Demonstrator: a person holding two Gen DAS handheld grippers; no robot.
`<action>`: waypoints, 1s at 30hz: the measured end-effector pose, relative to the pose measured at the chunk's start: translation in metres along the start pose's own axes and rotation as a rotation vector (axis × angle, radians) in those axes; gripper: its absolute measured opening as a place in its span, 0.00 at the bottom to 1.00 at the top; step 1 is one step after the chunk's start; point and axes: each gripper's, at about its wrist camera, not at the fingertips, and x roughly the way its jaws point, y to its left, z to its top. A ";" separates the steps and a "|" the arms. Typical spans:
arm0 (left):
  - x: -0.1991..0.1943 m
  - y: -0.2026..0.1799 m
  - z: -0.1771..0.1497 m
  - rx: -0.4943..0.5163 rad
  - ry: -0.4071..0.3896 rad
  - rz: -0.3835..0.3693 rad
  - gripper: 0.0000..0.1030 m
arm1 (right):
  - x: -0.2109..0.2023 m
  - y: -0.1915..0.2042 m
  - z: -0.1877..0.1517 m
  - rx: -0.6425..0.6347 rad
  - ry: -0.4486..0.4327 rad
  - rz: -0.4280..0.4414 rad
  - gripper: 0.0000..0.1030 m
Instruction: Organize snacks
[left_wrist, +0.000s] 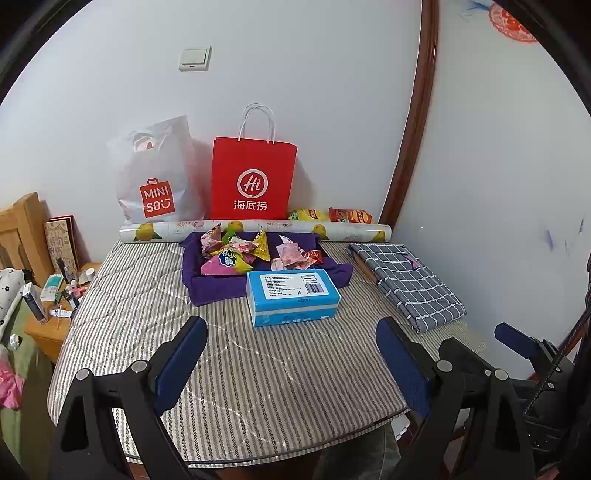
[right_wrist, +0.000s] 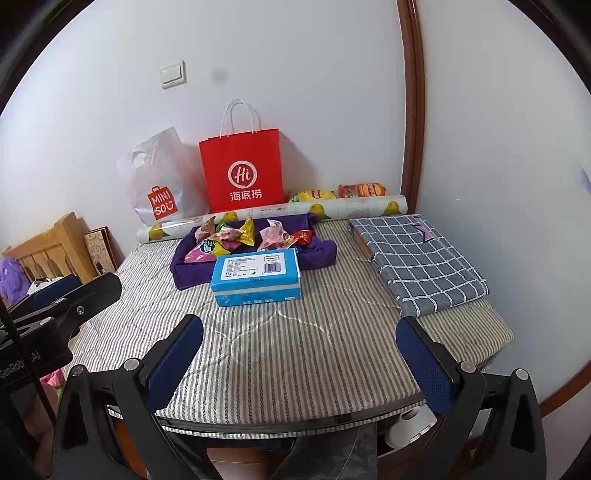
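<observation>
Several small snack packets (left_wrist: 255, 251) (right_wrist: 243, 236) lie in a heap on a purple cloth tray (left_wrist: 210, 284) (right_wrist: 188, 273) at the back middle of the striped table. A blue tissue box (left_wrist: 291, 297) (right_wrist: 256, 277) sits just in front of the tray. Two larger snack bags, yellow (left_wrist: 308, 215) (right_wrist: 314, 194) and orange (left_wrist: 349, 215) (right_wrist: 362, 190), lie behind a paper roll. My left gripper (left_wrist: 291, 339) is open and empty above the table's near edge. My right gripper (right_wrist: 299, 339) is open and empty too, beside it.
A red paper bag (left_wrist: 253, 181) (right_wrist: 242, 173) and a white MINISO bag (left_wrist: 155, 177) (right_wrist: 159, 184) lean on the wall. A lemon-print roll (left_wrist: 255, 229) (right_wrist: 273, 214) lies before them. A folded grey checked cloth (left_wrist: 410, 280) (right_wrist: 417, 258) lies right. A cluttered nightstand (left_wrist: 51, 306) stands left.
</observation>
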 end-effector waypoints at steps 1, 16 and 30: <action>0.000 0.000 0.000 0.000 0.000 0.000 0.90 | 0.000 0.000 0.000 0.001 0.000 0.000 1.00; 0.001 -0.001 -0.002 0.002 0.009 -0.002 0.90 | -0.001 -0.003 -0.001 0.003 -0.001 0.004 1.00; 0.001 -0.001 -0.003 0.004 0.016 -0.006 0.90 | -0.001 -0.003 -0.001 0.005 -0.002 0.003 1.00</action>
